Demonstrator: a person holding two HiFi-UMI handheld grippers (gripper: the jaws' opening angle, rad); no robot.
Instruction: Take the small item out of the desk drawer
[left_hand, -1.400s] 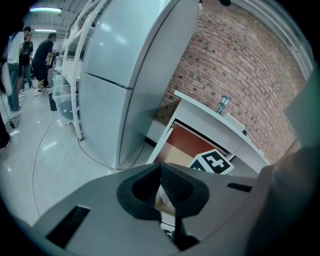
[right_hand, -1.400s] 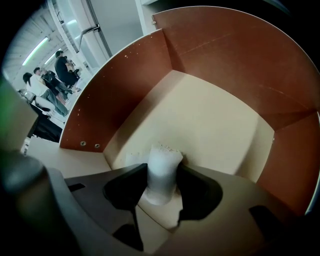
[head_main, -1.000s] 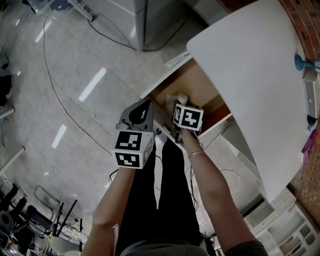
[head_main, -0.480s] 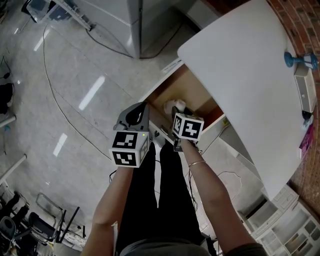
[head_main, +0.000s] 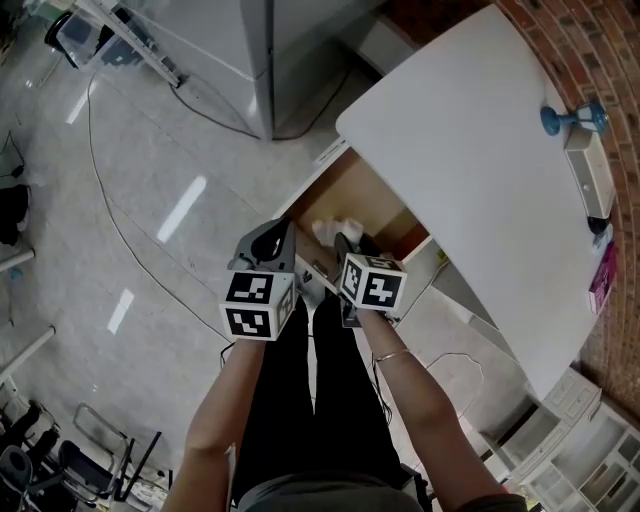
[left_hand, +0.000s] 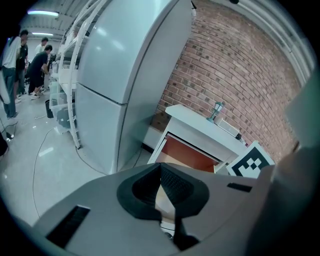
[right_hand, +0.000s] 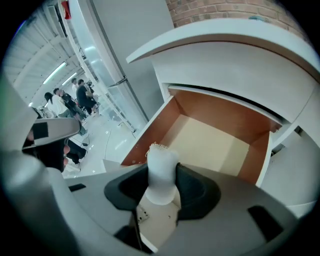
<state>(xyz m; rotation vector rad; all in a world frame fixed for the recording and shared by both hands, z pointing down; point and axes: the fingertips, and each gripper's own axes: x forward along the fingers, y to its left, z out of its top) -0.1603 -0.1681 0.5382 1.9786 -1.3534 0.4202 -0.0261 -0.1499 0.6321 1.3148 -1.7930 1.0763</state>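
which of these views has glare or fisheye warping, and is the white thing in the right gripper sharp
Head view: long glare streaks on the glossy floor. Left gripper view: strong fisheye, dark corners, the fridge bows. Right gripper view: same warping curves the desk; the white item between the jaws is bright and soft-edged, the drawer behind it crisper.

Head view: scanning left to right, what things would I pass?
Left gripper → right gripper, clamping the small white fuzzy item → blue round-based stand on the white desk top.
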